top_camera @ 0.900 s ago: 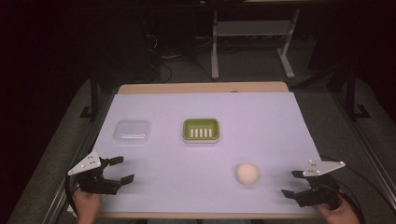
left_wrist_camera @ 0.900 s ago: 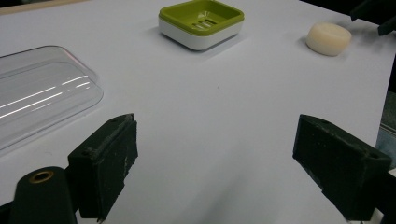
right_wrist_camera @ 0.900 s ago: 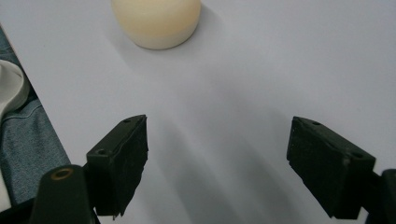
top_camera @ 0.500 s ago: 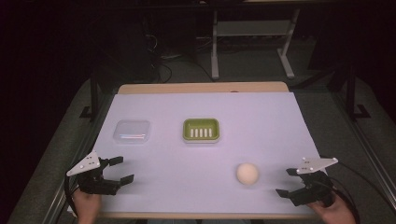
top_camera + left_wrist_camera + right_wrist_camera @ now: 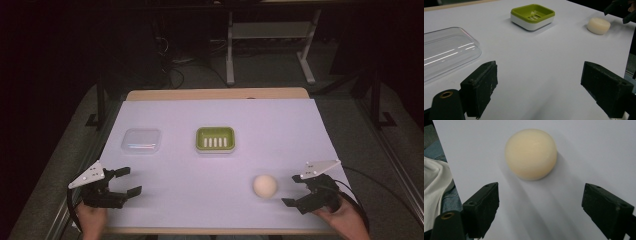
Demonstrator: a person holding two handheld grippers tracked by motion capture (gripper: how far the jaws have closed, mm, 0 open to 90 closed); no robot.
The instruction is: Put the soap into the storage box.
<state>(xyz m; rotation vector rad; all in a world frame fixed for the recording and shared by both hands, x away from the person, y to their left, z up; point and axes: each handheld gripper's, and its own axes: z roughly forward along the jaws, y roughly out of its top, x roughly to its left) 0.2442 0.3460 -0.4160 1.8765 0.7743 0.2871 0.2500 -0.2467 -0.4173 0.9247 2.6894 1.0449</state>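
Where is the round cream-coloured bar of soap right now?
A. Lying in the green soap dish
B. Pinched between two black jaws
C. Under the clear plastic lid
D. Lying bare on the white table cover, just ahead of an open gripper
D: the round cream-coloured bar of soap rests on the white table cover, apart from the green soap dish, while the right gripper has its jaws spread wide short of it.

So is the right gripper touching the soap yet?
Apart. In the right gripper view the right gripper has its jaws open, with bare table between them and the soap ahead.
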